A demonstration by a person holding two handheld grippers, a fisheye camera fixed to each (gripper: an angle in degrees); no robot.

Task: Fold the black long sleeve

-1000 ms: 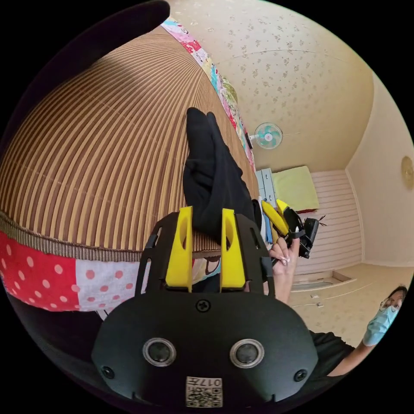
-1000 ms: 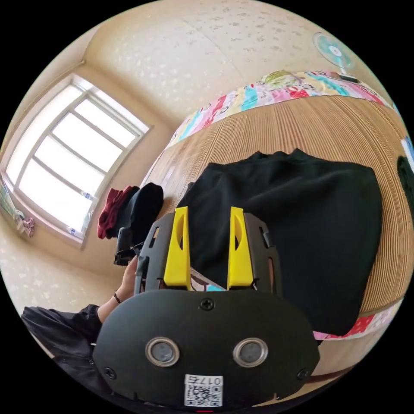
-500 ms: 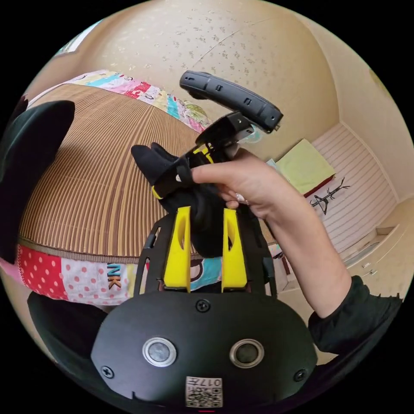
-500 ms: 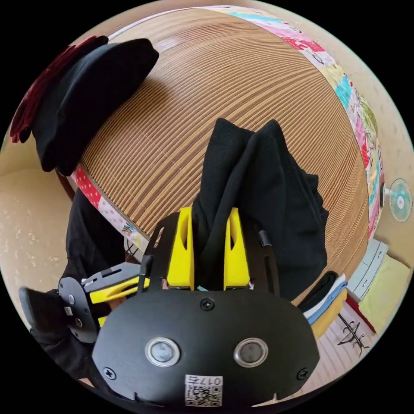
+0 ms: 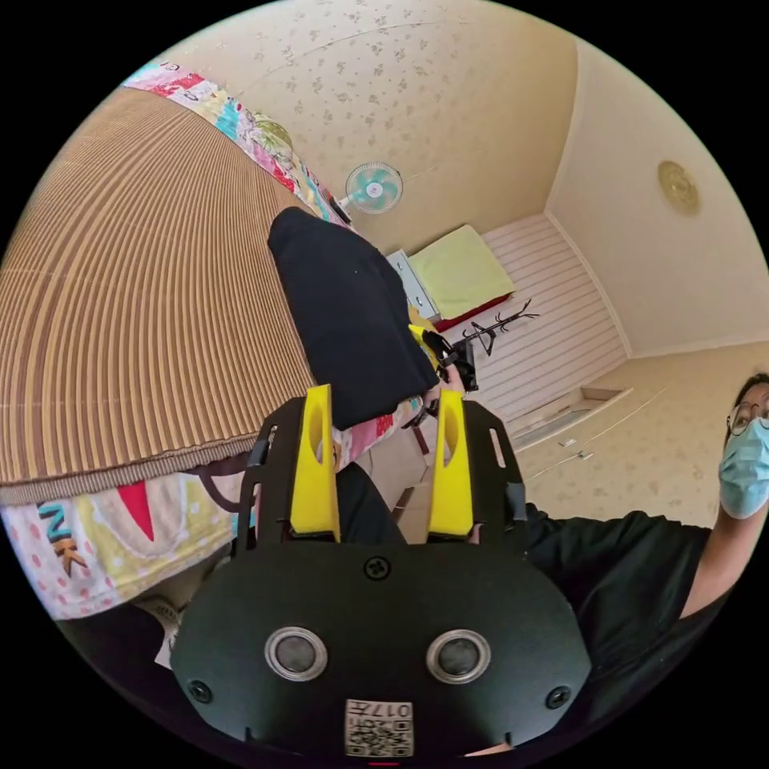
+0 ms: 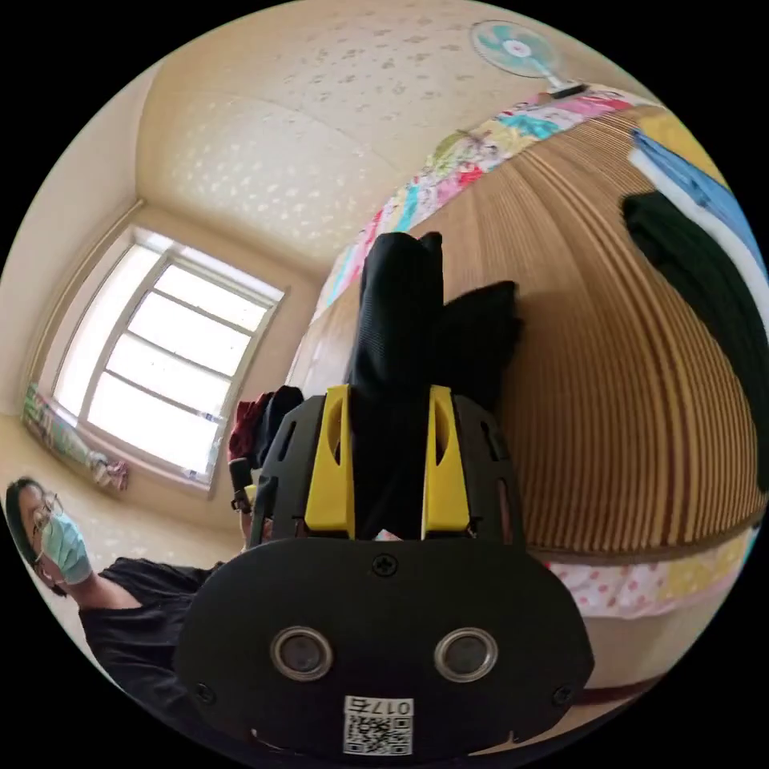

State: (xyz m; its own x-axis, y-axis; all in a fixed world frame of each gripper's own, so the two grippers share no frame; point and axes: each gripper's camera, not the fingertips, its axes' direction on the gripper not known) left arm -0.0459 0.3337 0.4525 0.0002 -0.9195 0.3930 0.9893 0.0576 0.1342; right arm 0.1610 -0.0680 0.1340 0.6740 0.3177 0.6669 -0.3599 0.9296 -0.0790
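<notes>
2 grippers: right gripper [image 6: 388, 456] pinches black long sleeve [image 6: 396, 320]; left gripper [image 5: 380, 460] spread.

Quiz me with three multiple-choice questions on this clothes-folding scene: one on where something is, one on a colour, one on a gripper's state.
1. What does the folded black long-sleeve garment lie on?
A. a striped brown woven mat
B. the floor
C. a chair

2. What colour are the gripper jaws?
A. red
B. yellow
C. white

3. How is the right gripper?
A. open and empty
B. lying on the mat
C. shut on black cloth

Answers:
1 A: the garment rests on the striped brown woven mat.
2 B: both grippers, including the left gripper, have yellow jaws.
3 C: black fabric sits pinched between its jaws.
</notes>
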